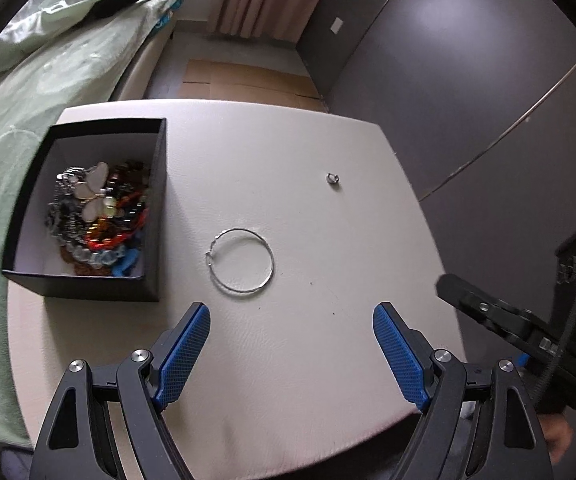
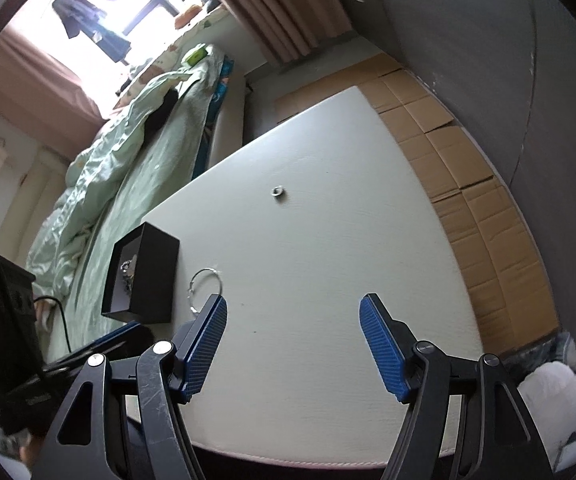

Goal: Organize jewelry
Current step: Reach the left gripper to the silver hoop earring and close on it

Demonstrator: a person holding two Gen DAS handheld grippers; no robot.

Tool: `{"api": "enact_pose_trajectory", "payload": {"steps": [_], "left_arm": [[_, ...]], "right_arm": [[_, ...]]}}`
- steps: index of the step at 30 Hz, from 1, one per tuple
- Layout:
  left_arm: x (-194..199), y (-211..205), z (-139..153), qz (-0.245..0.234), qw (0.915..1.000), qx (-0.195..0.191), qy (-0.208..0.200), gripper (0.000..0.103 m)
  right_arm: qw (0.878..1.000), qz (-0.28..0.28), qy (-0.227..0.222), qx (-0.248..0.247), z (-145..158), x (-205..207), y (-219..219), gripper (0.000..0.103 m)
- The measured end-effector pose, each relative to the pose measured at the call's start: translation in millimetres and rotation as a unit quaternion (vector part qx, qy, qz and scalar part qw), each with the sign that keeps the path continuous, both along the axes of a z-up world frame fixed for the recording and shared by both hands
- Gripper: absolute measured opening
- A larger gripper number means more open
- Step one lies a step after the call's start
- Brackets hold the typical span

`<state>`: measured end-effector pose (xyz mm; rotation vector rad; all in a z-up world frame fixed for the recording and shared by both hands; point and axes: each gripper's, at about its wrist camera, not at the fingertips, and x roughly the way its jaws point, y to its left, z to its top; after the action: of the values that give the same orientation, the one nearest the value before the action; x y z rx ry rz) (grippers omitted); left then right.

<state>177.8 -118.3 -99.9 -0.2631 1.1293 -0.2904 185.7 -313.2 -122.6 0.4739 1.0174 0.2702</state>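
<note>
A thin silver hoop (image 1: 242,260) lies flat on the white table (image 1: 308,360), just right of a black open box (image 1: 88,208) filled with mixed jewelry, a white butterfly piece (image 1: 96,194) on top. A small silver ring (image 1: 332,178) lies farther back on the table. My left gripper (image 1: 292,320) is open and empty, above the table just short of the hoop. In the right wrist view the hoop (image 2: 204,288), box (image 2: 144,276) and ring (image 2: 277,191) show too. My right gripper (image 2: 293,312) is open and empty over the table's near part.
A bed with a pale green cover (image 1: 28,100) runs along the table's left side. Flattened cardboard (image 2: 468,184) lies on the floor behind and right of the table. A grey wall (image 1: 468,80) stands on the right. The right gripper's body (image 1: 548,320) shows at the left view's right edge.
</note>
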Motion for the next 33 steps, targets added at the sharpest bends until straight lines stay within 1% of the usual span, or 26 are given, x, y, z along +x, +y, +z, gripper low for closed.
{"api": "enact_pose_trajectory", "payload": {"steps": [6,9,12,13,14,16,18,22,25,28,30,32,33], "left_arm": [[11,-16,-21,0.021,0.999,0.04,0.005,0.084],[16,-17,-28,0.046,0.9968,0.064,0.009,0.084],[23,-18,-34,0.074,0.9937,0.084,0.013,0.081],[25,-18,-36,0.082,0.9927,0.087,0.015,0.077],[27,-18,-39,0.091,0.9915,0.091,0.019,0.073],[32,-21,-41,0.106,0.9891,0.1,0.02,0.073],[35,-24,-42,0.118,0.9858,0.118,0.018,0.072],[39,-26,-45,0.145,0.9782,0.147,0.018,0.067],[45,-32,-46,0.152,0.9727,0.173,0.025,0.067],[50,-33,-46,0.161,0.9714,0.172,0.032,0.067],[52,-33,-46,0.16,0.9714,0.171,0.038,0.064],[53,-35,-44,0.15,0.9731,0.171,0.038,0.052],[54,-35,-44,0.146,0.9735,0.172,0.039,0.052]], "right_arm": [[1.0,-0.011,-0.011,0.024,-12,-2,-9,0.069],[0.999,-0.016,-0.01,0.035,-17,-2,-12,0.069],[0.999,-0.022,-0.011,0.046,-19,-1,-14,0.069],[0.999,-0.022,-0.012,0.048,-20,-2,-15,0.069],[0.998,-0.023,-0.012,0.05,-21,-2,-15,0.069],[0.998,-0.024,-0.011,0.054,-23,-1,-17,0.069],[0.998,-0.026,-0.01,0.058,-24,-1,-18,0.069],[0.998,-0.028,-0.008,0.061,-25,0,-19,0.069],[0.998,-0.029,-0.009,0.063,-25,0,-19,0.069],[0.997,-0.033,-0.011,0.068,-26,0,-22,0.069],[0.997,-0.039,-0.011,0.069,-27,-1,-24,0.069],[0.997,-0.043,-0.009,0.07,-28,-1,-27,0.069],[0.997,-0.045,-0.008,0.069,-28,0,-27,0.069]]}}
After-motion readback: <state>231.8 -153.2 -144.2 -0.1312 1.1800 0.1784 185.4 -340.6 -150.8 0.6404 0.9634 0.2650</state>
